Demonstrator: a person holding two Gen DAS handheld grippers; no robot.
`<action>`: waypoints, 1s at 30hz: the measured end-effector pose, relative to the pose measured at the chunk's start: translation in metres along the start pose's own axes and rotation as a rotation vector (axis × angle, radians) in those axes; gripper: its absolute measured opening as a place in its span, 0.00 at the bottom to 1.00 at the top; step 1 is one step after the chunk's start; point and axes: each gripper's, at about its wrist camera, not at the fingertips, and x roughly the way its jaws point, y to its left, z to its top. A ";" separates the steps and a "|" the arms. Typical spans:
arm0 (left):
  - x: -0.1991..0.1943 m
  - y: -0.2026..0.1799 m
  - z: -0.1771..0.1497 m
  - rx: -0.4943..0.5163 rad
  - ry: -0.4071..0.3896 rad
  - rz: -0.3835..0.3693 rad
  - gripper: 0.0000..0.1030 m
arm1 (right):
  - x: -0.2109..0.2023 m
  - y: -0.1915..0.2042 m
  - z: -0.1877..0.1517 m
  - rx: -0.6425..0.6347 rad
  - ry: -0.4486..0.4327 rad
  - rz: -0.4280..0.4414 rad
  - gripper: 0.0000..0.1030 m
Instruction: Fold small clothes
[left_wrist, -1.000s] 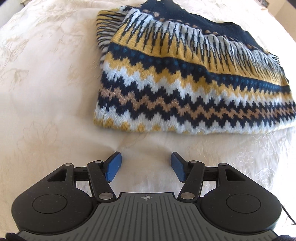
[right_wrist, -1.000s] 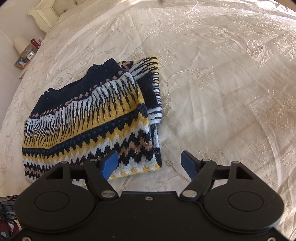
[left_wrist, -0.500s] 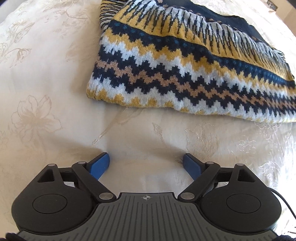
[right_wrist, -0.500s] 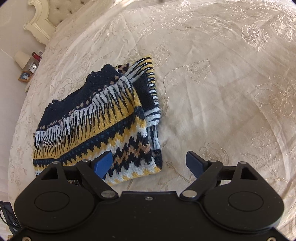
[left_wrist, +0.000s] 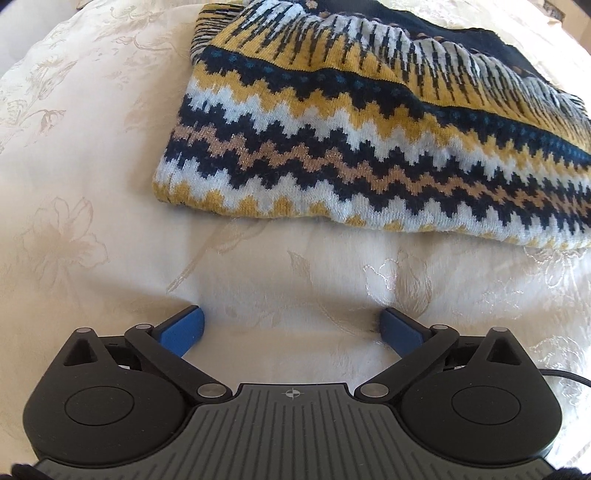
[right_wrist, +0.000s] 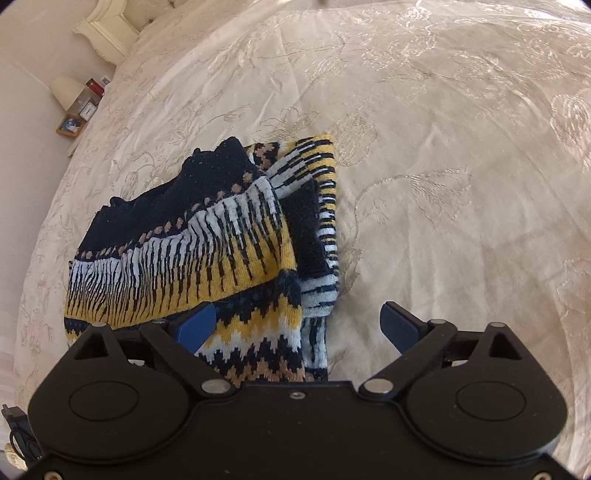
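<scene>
Navy, yellow and white zigzag-knit sweater (left_wrist: 369, 140) lies folded on cream embroidered bedspread (left_wrist: 74, 184), left gripper (left_wrist: 291, 325) and right gripper (right_wrist: 299, 325) both spread wide, empty; risk: pinching only the top layer, unfolding it.

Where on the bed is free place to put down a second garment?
Bare bedspread lies right of the sweater in the right view, and between sweater and left tongs in the left view. The nightstand is crowded.
</scene>
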 end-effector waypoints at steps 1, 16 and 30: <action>0.000 0.000 0.000 -0.003 0.001 0.000 1.00 | 0.003 0.001 0.002 -0.013 0.001 0.008 0.99; 0.001 0.001 -0.003 -0.010 0.003 0.014 1.00 | 0.060 -0.005 0.029 -0.055 0.002 0.105 1.00; -0.073 -0.049 0.062 0.025 -0.165 -0.146 0.64 | 0.062 -0.024 0.026 -0.103 -0.030 0.229 1.00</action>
